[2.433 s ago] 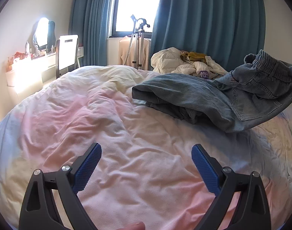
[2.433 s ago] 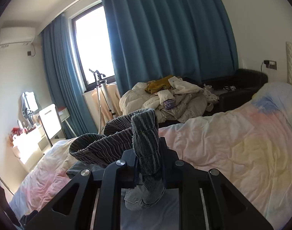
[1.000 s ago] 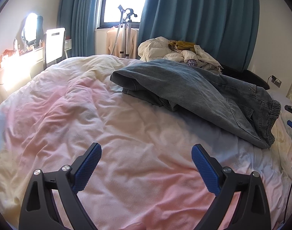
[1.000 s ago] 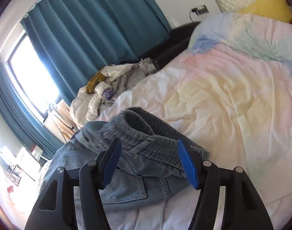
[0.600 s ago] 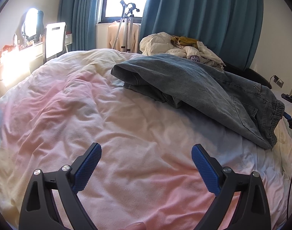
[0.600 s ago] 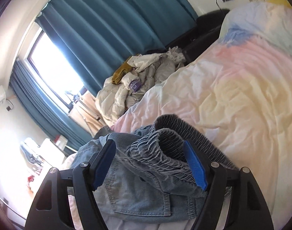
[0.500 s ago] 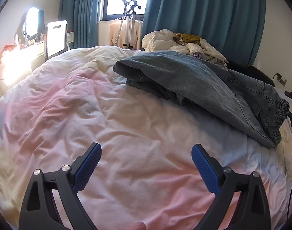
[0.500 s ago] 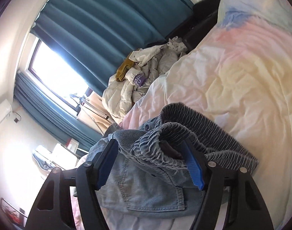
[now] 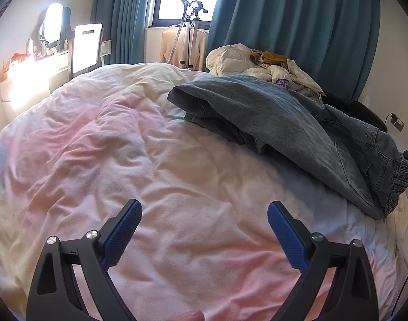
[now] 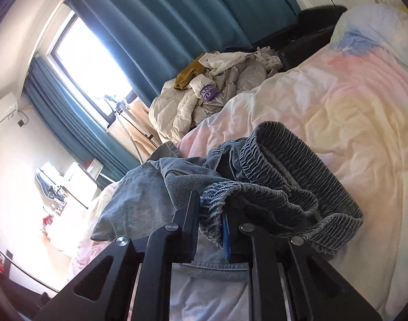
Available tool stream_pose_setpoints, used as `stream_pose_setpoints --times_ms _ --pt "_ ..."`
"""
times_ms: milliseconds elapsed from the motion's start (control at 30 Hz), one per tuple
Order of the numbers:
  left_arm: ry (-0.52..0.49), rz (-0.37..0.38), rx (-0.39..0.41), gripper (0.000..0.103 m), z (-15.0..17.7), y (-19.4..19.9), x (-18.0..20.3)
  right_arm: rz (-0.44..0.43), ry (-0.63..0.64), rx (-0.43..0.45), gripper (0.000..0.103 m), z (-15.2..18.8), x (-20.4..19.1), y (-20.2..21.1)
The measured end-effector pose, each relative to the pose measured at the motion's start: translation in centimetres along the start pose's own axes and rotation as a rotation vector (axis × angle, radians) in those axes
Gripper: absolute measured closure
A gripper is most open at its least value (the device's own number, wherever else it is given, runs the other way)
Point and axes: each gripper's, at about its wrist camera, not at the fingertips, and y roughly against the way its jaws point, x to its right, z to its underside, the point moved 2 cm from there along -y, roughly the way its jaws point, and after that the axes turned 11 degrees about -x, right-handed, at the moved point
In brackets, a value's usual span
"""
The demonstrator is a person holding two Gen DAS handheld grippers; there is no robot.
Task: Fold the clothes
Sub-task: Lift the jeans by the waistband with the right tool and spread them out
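Since a second ago the right gripper (image 10: 212, 214) has gone from spread wide around the waistband to closing in on it: its jaws are nearly together now, with a bunched fold of the elastic waistband (image 10: 292, 176) pinched between the blue pads. It has also swung round a bit, so the room looks more tilted in its view than before.

From there the jeans (image 9: 278, 117) run away across the pastel duvet (image 9: 150, 147), waistband end at the right edge of the bed, legs folded over each other and stretching back toward the window side. They've barely shifted compared with half a second ago, just pulled slightly rightward.

Left gripper (image 9: 204, 216) hasn't really moved at all: jaws spread wide, nothing between them, hovering over bare duvet well short of the denim.

Further out, a pile of pale clothes (image 9: 268, 64) sits beyond the far edge of the bed, teal curtains (image 9: 297, 26) behind it.
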Motion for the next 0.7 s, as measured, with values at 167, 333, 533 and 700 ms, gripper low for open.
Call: stream_pose_setpoints --times_ms 167,333,533,700 --pt "-0.009 0.015 0.046 0.006 0.0 1.9 0.3 -0.003 0.063 0.013 0.091 2.9 -1.7 4.3" --pt "-0.008 0.036 0.089 0.006 0.0 4.2 0.2 0.001 0.135 -0.019 0.091 6.4 -2.8 8.0" --pt "0.001 0.081 0.11 0.006 0.5 6.2 0.1 0.08 0.274 -0.217 0.091 11.1 -3.2 8.2" --pt "-0.025 0.097 0.116 0.007 1.0 7.2 0.7 0.109 0.257 -0.365 0.091 12.8 -1.0 6.5"
